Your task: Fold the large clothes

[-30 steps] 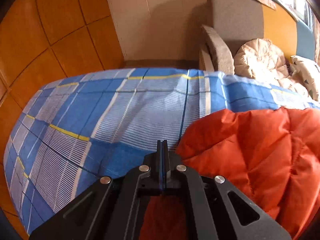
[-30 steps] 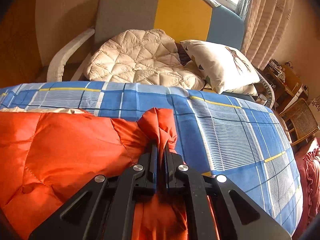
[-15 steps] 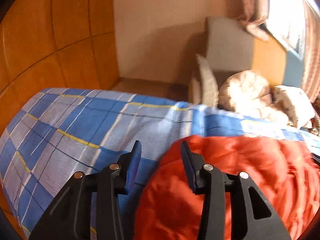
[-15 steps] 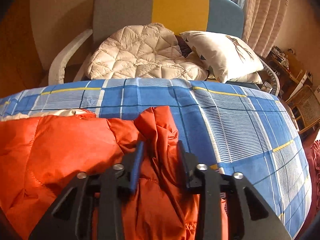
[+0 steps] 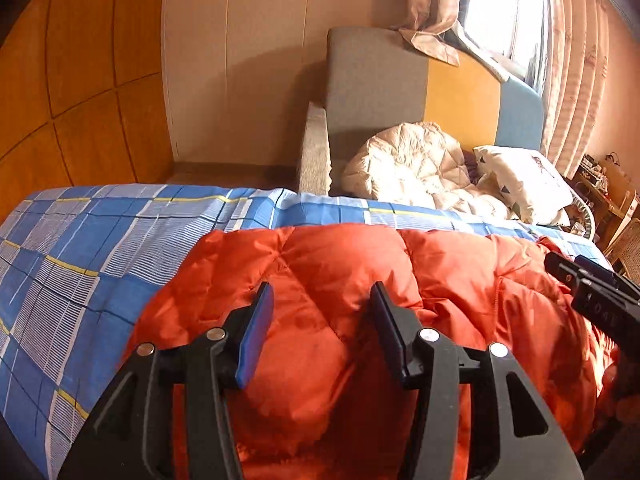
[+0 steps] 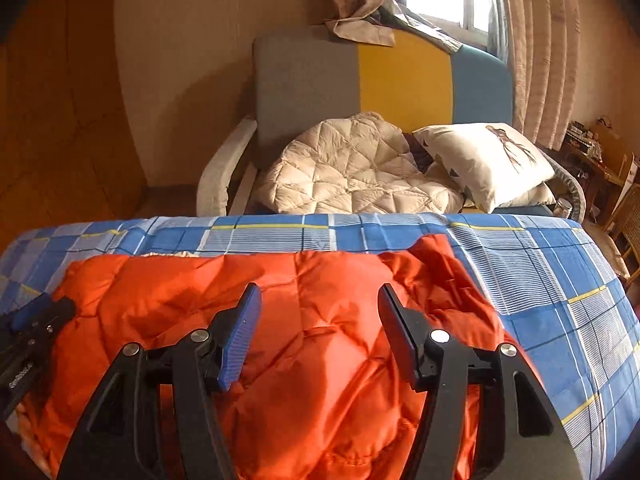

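Left wrist view: my left hand-held gripper (image 5: 322, 300) hangs over the puffy orange quilted down jacket (image 5: 340, 280), jaws opening, parted well wide with nothing clamped; the blue pads (image 5: 256, 332) stand clear above the fabric. That jacket lies spread on the bed's blue checked sheet with white and yellow stripes (image 5: 80, 264), its far edge running straight across just short of the sheet's far side. My right hand-held gripper (image 5: 592, 280) shows at the right edge, over the jacket's right part.

From the right wrist view, my right hand-held gripper (image 6: 318, 304) is likewise opening and holds nothing, orange fabric below and between the fingers. A loose rumpled flap of the jacket (image 6: 436, 264) sticks up at its far right corner. Beyond the bed stands a grey, yellow and blue armchair (image 6: 304, 80) with a cream quilted garment (image 6: 352, 172) and a white printed pillow (image 6: 484, 160).
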A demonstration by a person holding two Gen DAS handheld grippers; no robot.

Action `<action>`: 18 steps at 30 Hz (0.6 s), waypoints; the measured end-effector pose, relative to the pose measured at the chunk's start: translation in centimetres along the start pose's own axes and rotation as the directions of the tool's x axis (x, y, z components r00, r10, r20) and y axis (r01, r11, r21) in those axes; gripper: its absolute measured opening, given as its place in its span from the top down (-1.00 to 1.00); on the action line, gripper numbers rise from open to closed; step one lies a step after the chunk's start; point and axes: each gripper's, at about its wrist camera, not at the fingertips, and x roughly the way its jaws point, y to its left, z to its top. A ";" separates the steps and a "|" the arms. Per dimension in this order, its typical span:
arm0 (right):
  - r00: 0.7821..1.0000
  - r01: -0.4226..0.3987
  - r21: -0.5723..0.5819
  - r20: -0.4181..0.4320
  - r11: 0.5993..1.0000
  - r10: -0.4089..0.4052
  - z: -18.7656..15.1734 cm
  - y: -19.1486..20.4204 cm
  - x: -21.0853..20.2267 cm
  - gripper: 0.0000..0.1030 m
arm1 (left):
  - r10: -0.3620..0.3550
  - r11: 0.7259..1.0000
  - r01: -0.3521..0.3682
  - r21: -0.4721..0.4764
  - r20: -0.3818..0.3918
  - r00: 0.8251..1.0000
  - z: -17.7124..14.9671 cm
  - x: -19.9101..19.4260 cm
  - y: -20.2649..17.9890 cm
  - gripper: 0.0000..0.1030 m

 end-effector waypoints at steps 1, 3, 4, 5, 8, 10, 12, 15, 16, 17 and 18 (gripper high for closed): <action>1.000 0.000 -0.006 -0.007 1.000 0.000 -0.2 0.3 0.4 -0.17 | 0.006 1.000 -0.006 -0.002 -0.005 1.000 0.0 0.3 0.1 -0.01; 1.000 0.013 -0.016 -0.016 1.000 -0.014 -0.4 0.7 1.3 -0.17 | 0.007 1.000 -0.007 -0.008 -0.015 1.000 -0.2 1.1 0.5 -0.06; 0.999 0.013 -0.014 -0.030 1.000 -0.014 -0.6 0.8 1.9 -0.17 | 0.007 1.000 -0.007 -0.008 -0.018 1.000 -0.3 1.4 0.6 -0.07; 0.999 0.017 -0.010 -0.041 1.000 -0.017 -0.7 0.8 2.4 -0.17 | 0.009 1.000 -0.009 -0.008 -0.020 1.000 -0.5 1.8 0.8 -0.08; 0.998 0.014 0.002 -0.058 1.000 -0.014 -1.2 0.6 3.6 -0.17 | 0.005 1.000 -0.005 -0.020 -0.030 1.000 -1.1 3.0 1.1 -0.09; 0.998 0.017 0.003 -0.061 1.000 -0.017 -1.6 0.6 4.2 -0.17 | 0.000 1.000 -0.001 -0.031 -0.033 0.999 -1.4 3.7 1.3 -0.09; 0.998 0.017 0.005 -0.066 1.000 -0.016 -2.0 0.8 4.8 -0.17 | -0.002 0.999 0.001 -0.042 -0.035 0.999 -1.6 4.3 1.5 -0.09; 0.997 0.032 0.009 -0.072 0.999 -0.031 -2.2 1.0 5.6 -0.18 | -0.002 0.999 0.000 -0.045 -0.037 0.999 -1.9 4.9 1.7 -0.09; 0.997 0.034 0.006 -0.071 0.999 -0.034 -2.3 1.0 5.8 -0.18 | -0.001 0.999 0.000 -0.047 -0.037 0.999 -1.9 5.1 1.7 -0.09; 0.997 0.033 0.008 -0.073 0.999 -0.032 -2.4 1.1 6.0 -0.18 | -0.001 0.999 -0.001 -0.049 -0.037 0.999 -2.0 5.2 1.7 -0.09; 0.997 0.032 0.011 -0.074 0.999 -0.031 -2.5 1.0 6.2 -0.18 | -0.001 0.999 -0.001 -0.053 -0.036 0.999 -2.1 5.4 1.7 -0.10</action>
